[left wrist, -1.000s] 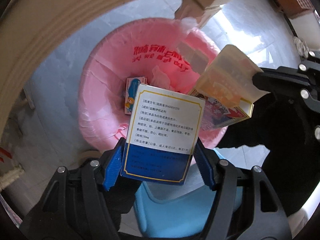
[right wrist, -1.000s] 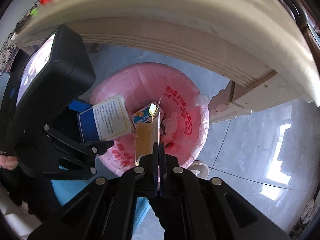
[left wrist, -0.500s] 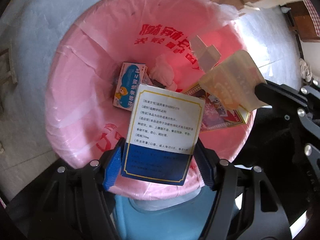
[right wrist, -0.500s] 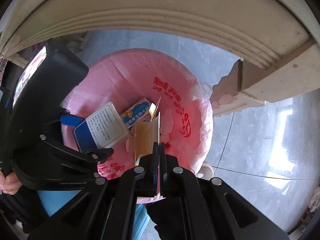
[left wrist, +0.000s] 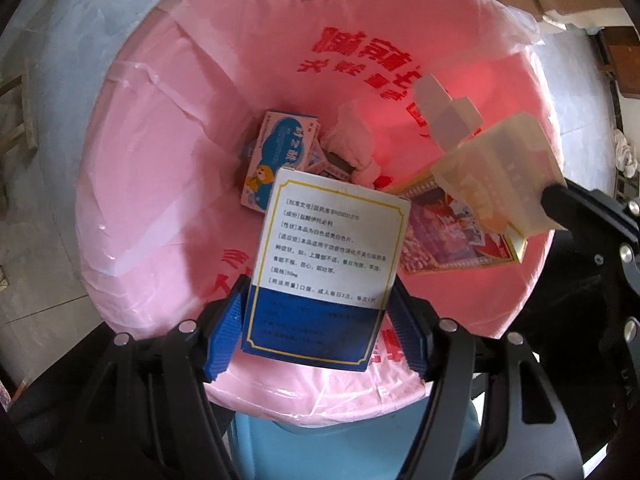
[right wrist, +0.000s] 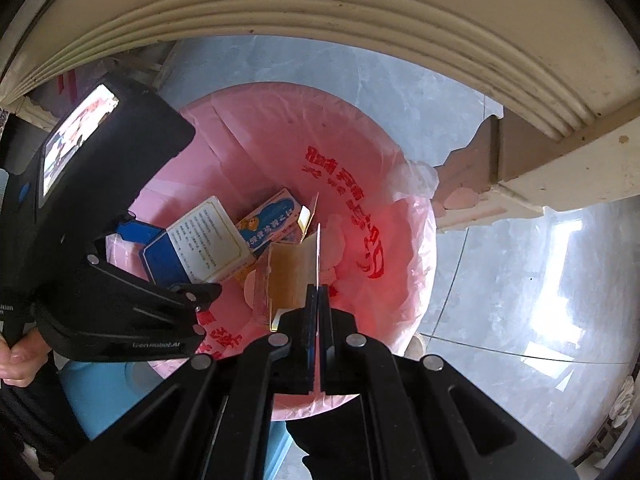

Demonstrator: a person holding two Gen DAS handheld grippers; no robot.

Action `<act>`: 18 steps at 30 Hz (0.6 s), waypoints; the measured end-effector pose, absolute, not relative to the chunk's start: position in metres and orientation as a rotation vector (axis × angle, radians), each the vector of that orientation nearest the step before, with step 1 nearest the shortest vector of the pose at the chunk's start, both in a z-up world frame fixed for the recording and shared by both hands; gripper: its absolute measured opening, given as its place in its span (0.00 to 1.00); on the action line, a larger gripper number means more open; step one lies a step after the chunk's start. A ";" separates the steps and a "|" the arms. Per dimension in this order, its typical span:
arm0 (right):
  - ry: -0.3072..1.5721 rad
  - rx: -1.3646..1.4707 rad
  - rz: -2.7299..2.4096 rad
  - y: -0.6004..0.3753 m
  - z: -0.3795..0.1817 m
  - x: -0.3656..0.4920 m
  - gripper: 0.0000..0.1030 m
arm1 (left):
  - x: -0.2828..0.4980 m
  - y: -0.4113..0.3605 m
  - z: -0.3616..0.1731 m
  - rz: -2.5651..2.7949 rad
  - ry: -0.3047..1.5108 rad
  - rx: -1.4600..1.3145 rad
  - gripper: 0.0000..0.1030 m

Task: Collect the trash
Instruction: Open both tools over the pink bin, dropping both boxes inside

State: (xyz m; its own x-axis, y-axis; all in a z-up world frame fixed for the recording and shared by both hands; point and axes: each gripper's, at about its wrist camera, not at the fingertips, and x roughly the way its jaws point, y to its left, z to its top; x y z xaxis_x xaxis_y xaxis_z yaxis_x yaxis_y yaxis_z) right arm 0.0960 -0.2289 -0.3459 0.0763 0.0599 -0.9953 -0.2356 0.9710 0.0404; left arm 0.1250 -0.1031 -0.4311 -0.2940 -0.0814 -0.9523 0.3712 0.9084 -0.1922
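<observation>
My left gripper (left wrist: 316,328) is shut on a white and blue medicine box (left wrist: 324,264) and holds it over the open trash bin lined with a pink bag (left wrist: 160,184). My right gripper (right wrist: 318,316) is shut on a flattened yellowish carton (right wrist: 294,276), also over the bin (right wrist: 400,248); the carton shows at the right in the left wrist view (left wrist: 500,172). Inside the bin lie a light blue cartoon box (left wrist: 280,156), crumpled white tissue (left wrist: 352,144) and other scraps. The medicine box shows in the right wrist view (right wrist: 200,248).
A cream table edge (right wrist: 360,12) arches over the bin, with its leg (right wrist: 520,176) to the right. The bin's blue body (left wrist: 340,452) shows below the bag. Grey tiled floor (right wrist: 520,280) surrounds it.
Both grippers have moved down closer over the bin with their boxes still held. The bin now fills the left wrist view.
</observation>
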 end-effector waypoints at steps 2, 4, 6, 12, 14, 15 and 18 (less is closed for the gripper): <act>1.481 -0.140 0.225 -0.230 -0.349 0.097 0.01 | 0.126 -0.102 -0.431 -0.435 1.828 0.223 0.64; 1.481 -0.147 0.223 -0.229 -0.350 0.096 0.01 | 0.126 -0.101 -0.433 -0.436 1.846 0.207 0.72; 1.484 -0.146 0.224 -0.228 -0.351 0.095 0.01 | 0.127 -0.100 -0.436 -0.442 1.870 0.198 0.76; 1.482 -0.146 0.225 -0.224 -0.350 0.093 0.04 | 0.126 -0.101 -0.438 -0.439 1.861 0.215 0.82; 1.487 -0.147 0.224 -0.226 -0.355 0.096 0.08 | 0.125 -0.101 -0.437 -0.441 1.862 0.216 0.82; 1.486 -0.148 0.222 -0.226 -0.357 0.097 0.14 | 0.125 -0.101 -0.439 -0.439 1.860 0.219 0.82; 1.485 -0.151 0.223 -0.225 -0.357 0.095 0.26 | 0.124 -0.103 -0.438 -0.435 1.851 0.235 0.82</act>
